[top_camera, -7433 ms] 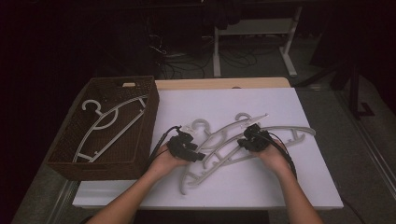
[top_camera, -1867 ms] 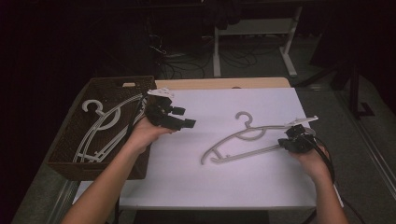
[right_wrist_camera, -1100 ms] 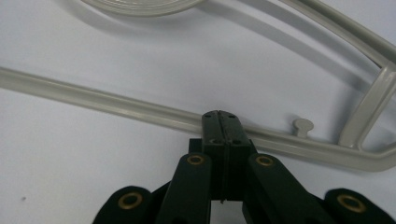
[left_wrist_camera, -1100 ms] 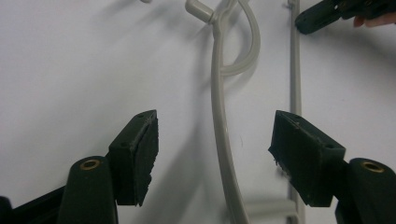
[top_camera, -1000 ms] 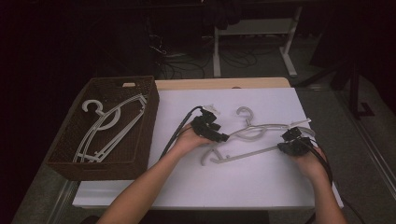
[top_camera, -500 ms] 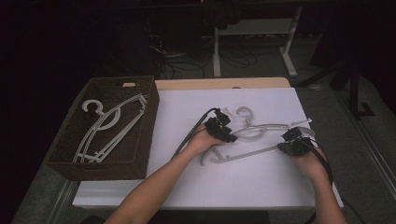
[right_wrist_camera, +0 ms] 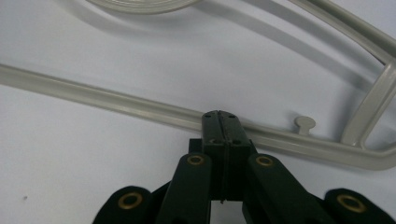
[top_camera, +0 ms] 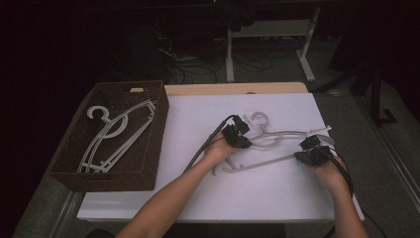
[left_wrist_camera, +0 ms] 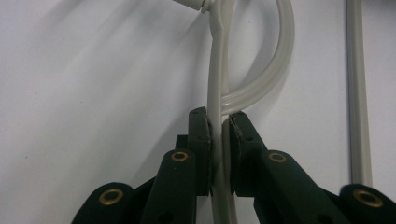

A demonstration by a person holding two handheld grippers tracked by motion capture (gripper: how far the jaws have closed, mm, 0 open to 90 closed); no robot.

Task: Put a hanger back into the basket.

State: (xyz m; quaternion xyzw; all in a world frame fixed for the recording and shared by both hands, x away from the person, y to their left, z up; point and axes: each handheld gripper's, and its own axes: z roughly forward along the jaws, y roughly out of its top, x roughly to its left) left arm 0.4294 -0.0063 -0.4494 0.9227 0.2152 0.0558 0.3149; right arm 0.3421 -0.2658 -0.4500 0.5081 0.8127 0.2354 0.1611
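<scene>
Since 1 second ago, left hand-held gripper (top_camera: 241,135) moved rightward over the white bench (top_camera: 198,114) and just closed, now clamped on the pale hanger (top_camera: 277,144) lying mid-bench, right hand-held gripper (top_camera: 312,151) unmoved, shut at the hanger's lower bar

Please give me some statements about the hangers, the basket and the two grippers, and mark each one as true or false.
1. The left gripper has its jaws closed on a bar of the hanger lying on the white table. True; the jaws have just been closing.
2. The basket is empty. False: pale hangers lie in it.
3. The right gripper has its jaws wide open. False: they are shut together at the hanger's bottom bar.
4. The basket stands at the left side of the table. True.
5. The hanger on the table is black. False: it is pale grey.
</scene>
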